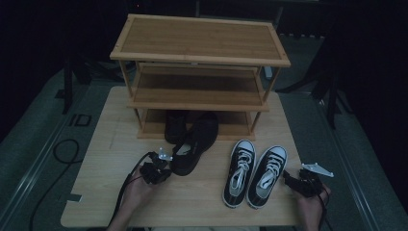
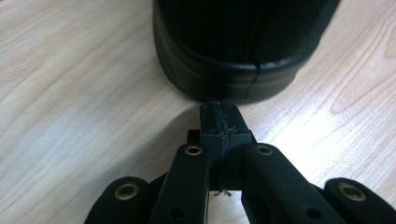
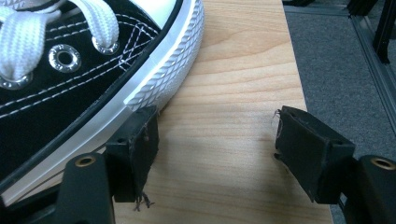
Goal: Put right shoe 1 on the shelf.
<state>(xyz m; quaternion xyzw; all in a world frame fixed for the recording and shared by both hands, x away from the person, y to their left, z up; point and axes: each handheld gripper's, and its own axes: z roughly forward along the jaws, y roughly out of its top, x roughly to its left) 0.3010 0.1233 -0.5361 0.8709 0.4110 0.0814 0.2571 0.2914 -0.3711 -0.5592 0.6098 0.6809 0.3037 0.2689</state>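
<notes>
Left tongs (image 1: 159, 169), jaws pressed together on nothing, sit at the heel of the plain black leather shoe (image 1: 195, 142), which slants toward one o'clock. Right tongs (image 3: 215, 149) gape beside the black-and-white canvas sneaker (image 1: 267, 175), near the wooden worktop's (image 1: 192, 202) three o'clock edge. Farther off at twelve o'clock stands a three-tier bamboo shoe rack (image 1: 199, 41).

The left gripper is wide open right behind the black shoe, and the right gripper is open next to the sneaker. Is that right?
Not quite. The left gripper is shut, its jaws pressed together with nothing between them, right behind the black shoe; the left gripper view shows it. The right gripper is open next to the sneaker.
</notes>
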